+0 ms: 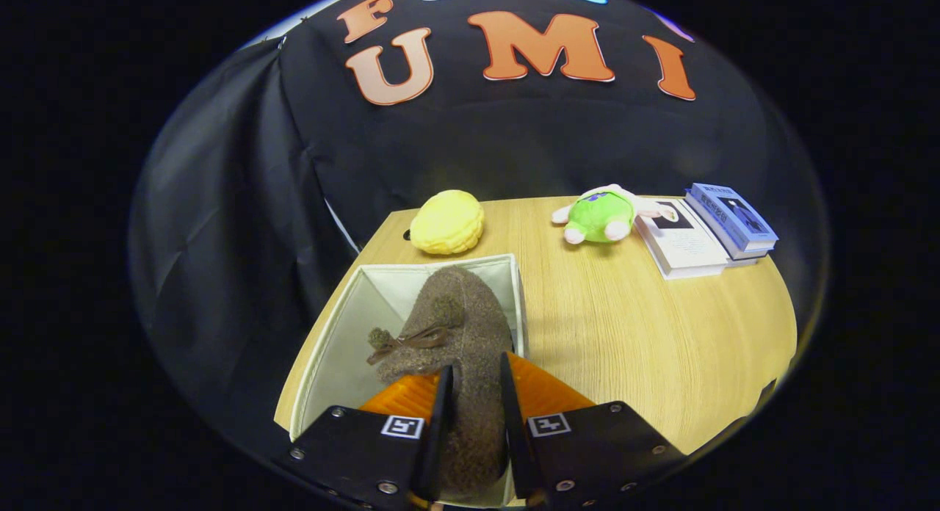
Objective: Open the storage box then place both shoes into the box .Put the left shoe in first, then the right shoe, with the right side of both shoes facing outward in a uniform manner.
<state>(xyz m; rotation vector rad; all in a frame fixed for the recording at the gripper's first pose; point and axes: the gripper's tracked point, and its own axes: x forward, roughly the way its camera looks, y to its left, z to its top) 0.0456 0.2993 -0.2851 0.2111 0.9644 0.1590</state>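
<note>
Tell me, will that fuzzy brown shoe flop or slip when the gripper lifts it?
The shoe looks like soft felt, so it probably bends a little. Its rough surface likely resists slipping where the gripper squeezes it over the storage box. It seems light for its size.

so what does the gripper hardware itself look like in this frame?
The gripper has two flat, blade-like fingers on black angular carriage blocks with silver screws. Each block carries a small white square fiducial marker. Orange ribbed panels sit behind the fingers. No cables visible.
</note>
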